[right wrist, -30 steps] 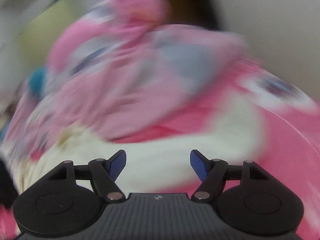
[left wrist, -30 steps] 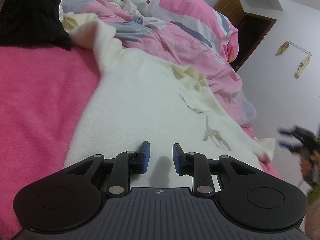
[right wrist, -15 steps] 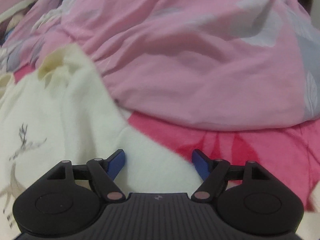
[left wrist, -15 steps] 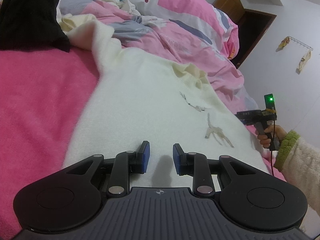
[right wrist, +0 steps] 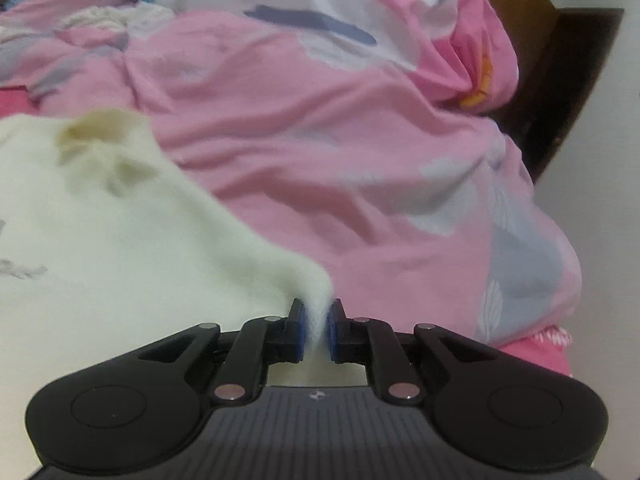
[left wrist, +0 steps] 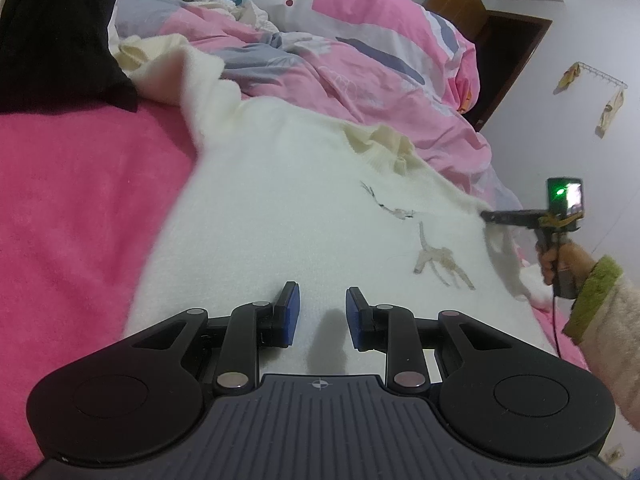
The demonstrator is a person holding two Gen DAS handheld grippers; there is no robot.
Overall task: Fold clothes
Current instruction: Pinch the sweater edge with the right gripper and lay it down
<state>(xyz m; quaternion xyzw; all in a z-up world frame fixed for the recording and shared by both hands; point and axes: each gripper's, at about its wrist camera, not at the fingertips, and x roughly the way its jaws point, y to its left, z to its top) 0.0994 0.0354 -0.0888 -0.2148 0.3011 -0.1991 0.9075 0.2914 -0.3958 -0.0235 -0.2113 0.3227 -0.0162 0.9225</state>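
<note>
A: Left to right, left wrist view. We log a black garment at the far left, lying on the pink blanket. The blanket is bare from there to the sweater's left edge.

B: We note the cream sweater spread flat mid-bed, collar toward the quilt. One sleeve runs up toward the black garment. Its upper edge touches the quilt.

A: Left gripper: we see it over the sweater's near hem, jaws narrowly apart. Cloth lies beneath the pads; we cannot tell whether any is pinched.

B: Right side. We see the right gripper at the sweater's right shoulder edge, held by a hand in a green-cuffed sleeve.

A: Right wrist view: its jaws are closing, with a tuft of sweater edge between the pads, which touch it on both sides.

B: Beyond that edge we see quilt close by, and a strip of blanket at lower right.
</note>
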